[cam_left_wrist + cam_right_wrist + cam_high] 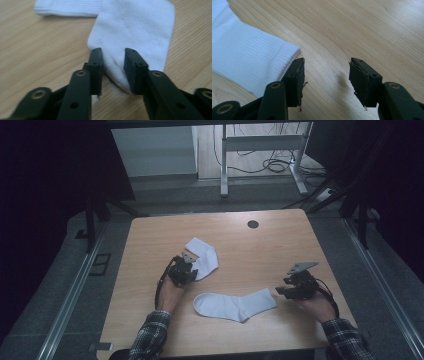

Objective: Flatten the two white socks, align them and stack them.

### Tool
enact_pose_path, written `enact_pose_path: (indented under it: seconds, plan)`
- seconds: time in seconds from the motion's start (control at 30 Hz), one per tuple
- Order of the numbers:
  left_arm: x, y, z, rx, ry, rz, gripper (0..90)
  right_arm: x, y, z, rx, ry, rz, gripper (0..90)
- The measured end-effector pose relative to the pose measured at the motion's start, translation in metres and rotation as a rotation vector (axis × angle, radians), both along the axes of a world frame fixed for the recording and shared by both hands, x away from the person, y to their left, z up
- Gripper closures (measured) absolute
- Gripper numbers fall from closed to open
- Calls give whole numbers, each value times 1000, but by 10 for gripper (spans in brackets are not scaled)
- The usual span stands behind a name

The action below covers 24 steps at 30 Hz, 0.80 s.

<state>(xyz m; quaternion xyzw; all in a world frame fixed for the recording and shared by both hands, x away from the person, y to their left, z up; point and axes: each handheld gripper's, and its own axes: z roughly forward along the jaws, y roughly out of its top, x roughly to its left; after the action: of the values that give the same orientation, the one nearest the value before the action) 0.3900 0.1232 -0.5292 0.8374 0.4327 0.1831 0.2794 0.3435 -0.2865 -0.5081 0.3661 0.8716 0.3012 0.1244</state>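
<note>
- Presently the left gripper [113, 53] is straddling the narrow end of the far sock [205, 255], which is lying up and left of the near sock [232, 305] on the table [270, 250]. Its jaws are standing partly apart with cloth between them, and the cloth is not bunching, so I am judging it not yet clamped.
- The right gripper [325, 61] is hovering just right of the near sock's cuff, released. One jaw is sitting beside the cuff corner and bare wood is showing between the pads.
- Risk, left: the jaws are covering only the sock's tip, so closing here may be catching a thin edge or one layer. On lifting, the cloth could be slipping out or the fold could be falling open.
- Risk, left: the pads are riding low on the wood, so closing may be scraping the table and pushing the sock away from the near sock instead of pinching it.
- Risk, right: the cuff is lying outside the gap, so closing now would be grabbing nothing. It needs shifting toward the near sock first, and a careless nudge would be rucking the cuff.
- Hard to read: whether the left pads are touching cloth or hanging just above it. In the high view the gripper body is hiding that end of the far sock.
- Cut off: the near sock's toe end is running out of the right gripper view, and part of the far sock is running out of the left gripper view.
</note>
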Motion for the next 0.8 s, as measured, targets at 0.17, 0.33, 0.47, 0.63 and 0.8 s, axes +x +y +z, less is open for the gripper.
enact_pose_path:
  seconds: [0.17, 0.33, 0.47, 0.63, 0.8]
  plan:
    - [3, -3, 1, -38, 32, -8, 840, 0, 0, 0, -6, 2, 3, 461]
    - [3, -14, 16, -61, -5, -41, 848, -1, -1, 1, -11, 0, 1, 460]
    - [5, -25, 37, -95, -46, -67, 848, -1, -2, 0, -19, -4, 1, 459]
    - [10, -41, 71, -105, -97, -93, 848, 0, -3, 0, -24, 0, 1, 457]
    - [14, -60, 104, -109, -142, -130, 849, 0, -4, -1, -27, 4, 4, 455]
